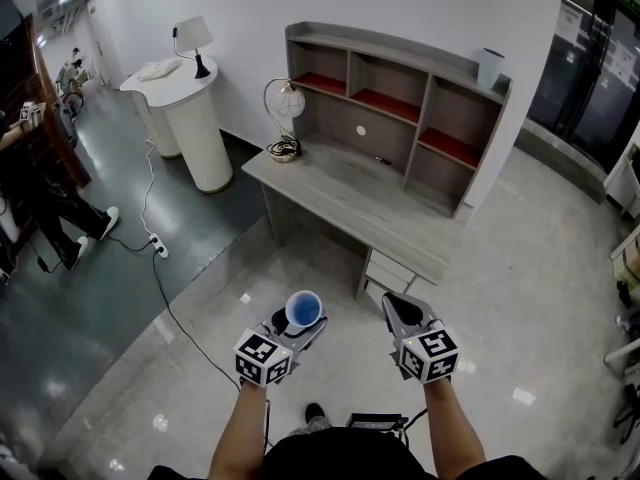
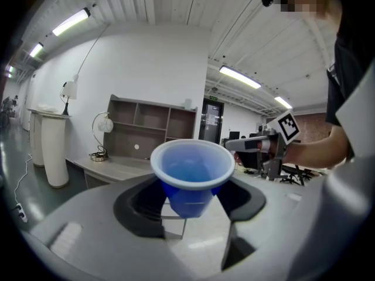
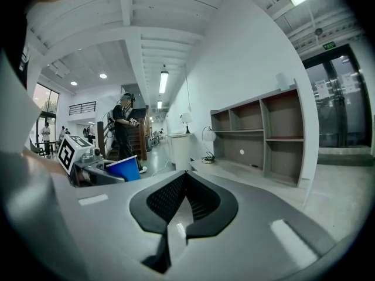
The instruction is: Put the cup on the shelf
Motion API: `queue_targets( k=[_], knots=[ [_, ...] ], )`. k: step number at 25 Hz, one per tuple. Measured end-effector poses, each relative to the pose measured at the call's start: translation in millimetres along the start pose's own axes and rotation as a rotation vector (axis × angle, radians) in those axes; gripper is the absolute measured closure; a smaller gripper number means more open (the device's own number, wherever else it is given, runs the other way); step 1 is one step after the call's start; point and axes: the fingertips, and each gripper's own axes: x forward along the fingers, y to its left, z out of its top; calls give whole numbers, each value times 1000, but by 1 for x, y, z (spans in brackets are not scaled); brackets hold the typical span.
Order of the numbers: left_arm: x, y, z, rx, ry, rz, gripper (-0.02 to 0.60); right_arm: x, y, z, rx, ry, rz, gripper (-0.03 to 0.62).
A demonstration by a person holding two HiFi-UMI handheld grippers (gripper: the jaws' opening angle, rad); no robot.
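Head view: our left gripper (image 1: pixel 298 320) holds the blue cup (image 1: pixel 304 308) upright, well away from the shelf (image 1: pixel 400 103). Left gripper view: the jaws hug its low part. We think it is light and squashy, so hold softly. Right gripper view: our right gripper (image 3: pixel 184 173) is closed, empty.

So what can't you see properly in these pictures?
Cup sides: head view, hidden below its own rim.
Pale thing atop the shelf: head view, too small to name.
Drawers: head view, mostly hidden under the desk top.
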Motion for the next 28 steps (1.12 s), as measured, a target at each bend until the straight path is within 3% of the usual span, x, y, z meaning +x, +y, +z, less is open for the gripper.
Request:
queue_targets(
  k=[8, 16, 28],
  knots=[
    [-3, 52, 6, 9, -4, -23, 318, 47, 17, 8, -3, -3, -17, 582],
    [2, 74, 0, -10, 9, -41, 318, 72, 16, 5, 0, 24, -28, 582],
    [53, 130, 9, -4, 32, -19, 318, 143, -25, 17, 7, 21, 2, 582]
  ],
)
